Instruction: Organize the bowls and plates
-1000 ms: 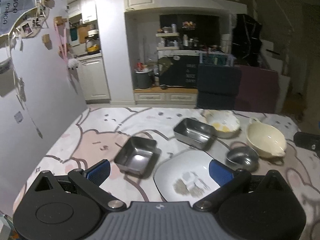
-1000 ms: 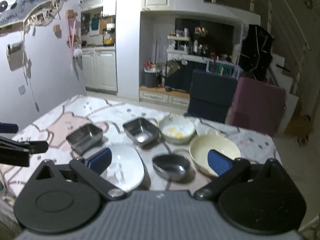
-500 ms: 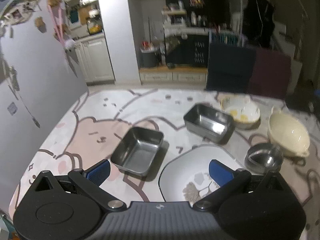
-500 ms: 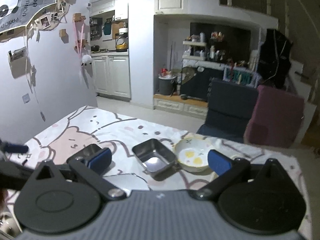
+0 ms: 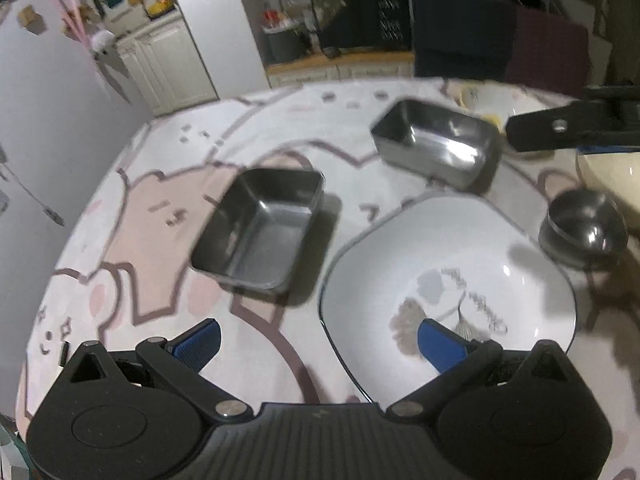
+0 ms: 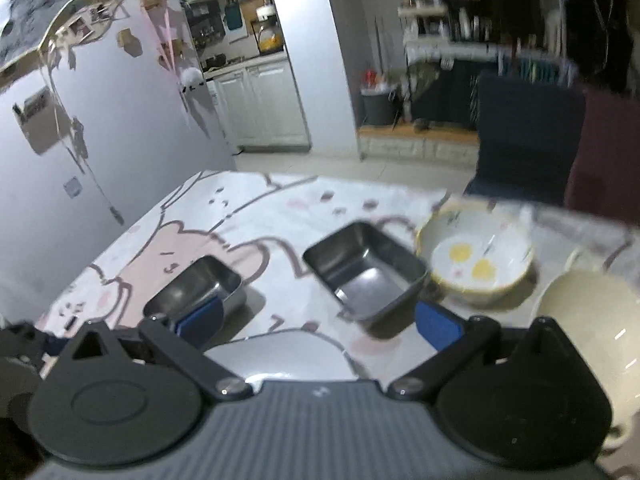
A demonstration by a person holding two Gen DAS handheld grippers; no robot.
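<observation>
My left gripper (image 5: 320, 342) is open and empty, low over the table, with the near rim of the white square plate (image 5: 460, 272) between its fingers. A steel rectangular tray (image 5: 260, 228) sits left of the plate and a second steel tray (image 5: 436, 148) sits behind. A small steel round bowl (image 5: 580, 232) is right of the plate. My right gripper (image 6: 318, 326) is open and empty above the table, facing the second tray (image 6: 368, 276). Beyond it are the white bowl with yellow spots (image 6: 476, 260) and the cream bowl (image 6: 588, 320).
The table has a pink cartoon cloth (image 5: 160, 200). A grey wall (image 5: 48, 120) runs along its left side. The right gripper's arm (image 5: 572, 128) crosses the upper right of the left wrist view. Dark chairs (image 6: 528, 136) stand behind the table.
My left gripper has tilted down and moved closer to the white plate and near tray. My right gripper has dropped lower and forward toward the far tray and spotted bowl.
</observation>
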